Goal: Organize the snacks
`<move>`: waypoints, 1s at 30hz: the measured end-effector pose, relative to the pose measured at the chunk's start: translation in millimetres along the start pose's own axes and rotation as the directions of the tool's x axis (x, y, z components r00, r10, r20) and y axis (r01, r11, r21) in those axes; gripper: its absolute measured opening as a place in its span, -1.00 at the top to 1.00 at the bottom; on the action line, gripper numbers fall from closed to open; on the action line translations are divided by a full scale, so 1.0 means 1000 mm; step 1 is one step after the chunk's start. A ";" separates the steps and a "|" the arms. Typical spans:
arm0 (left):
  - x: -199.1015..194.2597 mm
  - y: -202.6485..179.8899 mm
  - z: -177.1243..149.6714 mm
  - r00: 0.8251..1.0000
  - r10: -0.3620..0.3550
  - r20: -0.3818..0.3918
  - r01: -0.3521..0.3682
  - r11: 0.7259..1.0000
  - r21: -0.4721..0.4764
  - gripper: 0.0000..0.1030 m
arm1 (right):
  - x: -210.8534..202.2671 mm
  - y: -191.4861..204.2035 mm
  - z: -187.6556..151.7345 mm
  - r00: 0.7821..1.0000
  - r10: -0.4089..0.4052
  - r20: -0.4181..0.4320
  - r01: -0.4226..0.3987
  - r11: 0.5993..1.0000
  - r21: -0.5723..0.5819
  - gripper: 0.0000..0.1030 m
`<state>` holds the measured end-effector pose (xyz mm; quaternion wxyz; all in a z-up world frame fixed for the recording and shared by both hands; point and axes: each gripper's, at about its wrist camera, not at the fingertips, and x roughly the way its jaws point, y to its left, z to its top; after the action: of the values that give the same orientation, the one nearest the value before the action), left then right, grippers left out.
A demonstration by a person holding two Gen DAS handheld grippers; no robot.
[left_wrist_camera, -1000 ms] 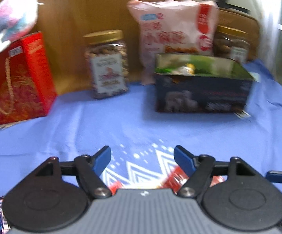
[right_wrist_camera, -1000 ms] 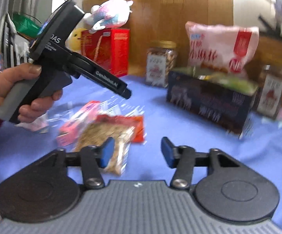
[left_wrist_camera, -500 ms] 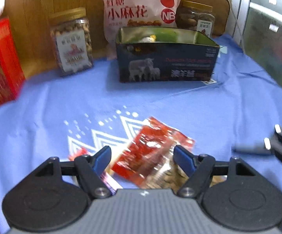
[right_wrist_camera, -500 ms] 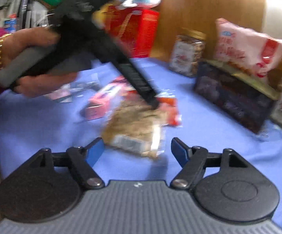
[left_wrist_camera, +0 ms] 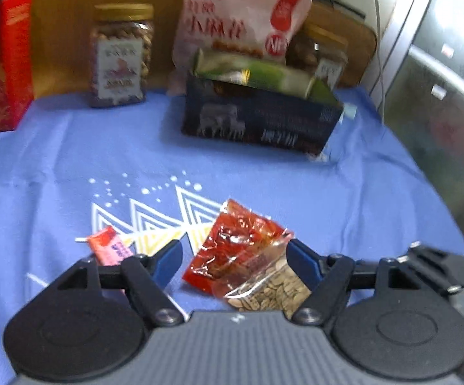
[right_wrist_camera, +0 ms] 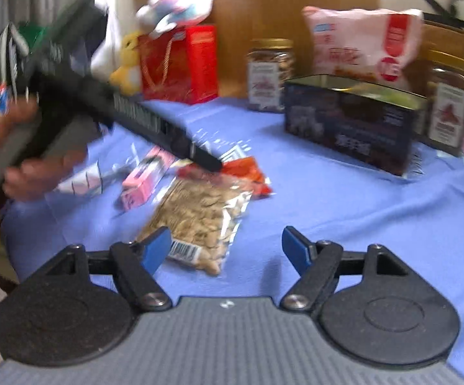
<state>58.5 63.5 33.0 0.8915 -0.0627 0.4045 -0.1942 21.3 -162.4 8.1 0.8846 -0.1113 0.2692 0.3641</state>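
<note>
The left gripper (left_wrist_camera: 233,258) hovered low over the blue-clothed table (left_wrist_camera: 344,199), jaws apart, straddling a red snack packet (left_wrist_camera: 236,248) that overlapped a seed packet (right_wrist_camera: 199,211). In the right wrist view the seed packet's long axis ran from near-left to far-right, barcode end nearest. The right gripper (right_wrist_camera: 227,245) stood with jaws apart, empty. A dark open box (left_wrist_camera: 259,118) stood behind.

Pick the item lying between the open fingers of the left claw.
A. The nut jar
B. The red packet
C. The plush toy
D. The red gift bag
B: in the left wrist view the red packet lies on the blue cloth between the spread fingers of the left claw, overlapping a seed bag.
</note>
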 end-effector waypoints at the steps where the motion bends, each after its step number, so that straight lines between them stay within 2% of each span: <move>1: -0.006 0.000 -0.002 1.000 -0.008 0.005 0.008 1.000 -0.007 -0.43 | 0.006 -0.001 0.003 1.000 0.008 -0.013 -0.009 1.000 -0.017 -0.53; 5: -0.016 -0.004 -0.016 0.995 -0.088 -0.045 0.086 0.996 -0.036 -0.43 | 0.022 -0.006 0.011 0.998 0.051 -0.035 -0.053 0.996 -0.077 -0.82; 8: -0.012 -0.012 -0.029 0.987 -0.130 -0.096 0.126 0.991 -0.046 -0.43 | 0.032 -0.014 0.015 0.989 0.129 -0.073 -0.133 0.990 -0.050 -0.98; 10: -0.002 -0.019 -0.036 0.986 -0.106 -0.127 0.103 0.994 -0.029 -0.46 | 0.035 -0.012 0.016 0.987 0.147 -0.071 -0.152 0.986 -0.069 -1.00; 12: -0.001 -0.026 -0.041 0.991 -0.076 -0.106 0.078 0.997 0.011 -0.55 | 0.034 -0.004 0.013 0.985 0.154 -0.077 -0.162 0.982 -0.102 -1.00; 14: 0.001 -0.030 -0.042 0.995 -0.019 -0.093 0.023 0.999 0.038 -0.55 | 0.033 0.003 0.010 0.981 0.176 -0.078 -0.185 0.974 -0.133 -0.99; 15: 0.001 -0.031 -0.042 0.996 0.002 -0.089 0.002 0.999 0.045 -0.55 | 0.031 0.008 0.008 0.978 0.192 -0.076 -0.202 0.967 -0.153 -0.86; 16: 0.000 -0.031 -0.042 0.996 0.021 -0.085 -0.017 0.999 0.048 -0.55 | 0.029 0.012 0.005 0.978 0.195 -0.071 -0.204 0.965 -0.167 -0.83; 19: -0.003 -0.024 -0.042 0.997 0.022 -0.080 -0.021 1.000 0.017 -0.60 | 0.022 0.014 0.001 0.978 0.202 -0.041 -0.206 0.966 -0.156 -0.50; 21: -0.007 -0.020 -0.044 0.997 0.009 -0.071 -0.010 1.000 -0.013 -0.57 | 0.016 0.007 -0.001 0.978 0.209 -0.017 -0.210 0.973 -0.098 -0.08; 22: -0.009 -0.019 -0.045 0.998 -0.016 -0.066 0.014 0.999 -0.029 -0.55 | 0.014 0.003 -0.002 0.978 0.207 -0.007 -0.207 0.977 -0.059 0.02; 25: -0.011 -0.020 -0.050 0.995 -0.084 -0.055 0.080 0.994 -0.077 -0.55 | 0.008 -0.003 -0.007 0.979 0.205 0.009 -0.205 0.979 0.017 0.16; 26: -0.010 -0.020 -0.051 0.994 -0.095 -0.048 0.090 0.992 -0.086 -0.55 | 0.006 -0.002 -0.008 0.980 0.200 0.014 -0.201 0.979 0.022 0.32; 30: -0.006 -0.022 -0.051 0.990 -0.138 -0.039 0.133 0.985 -0.108 -0.55 | -0.007 -0.006 -0.014 0.979 0.198 0.057 -0.202 0.976 0.077 0.43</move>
<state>10.3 47.8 8.9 0.8622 -0.1322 0.4293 -0.2343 16.1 -175.8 0.5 0.8537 -0.0380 0.2721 0.4423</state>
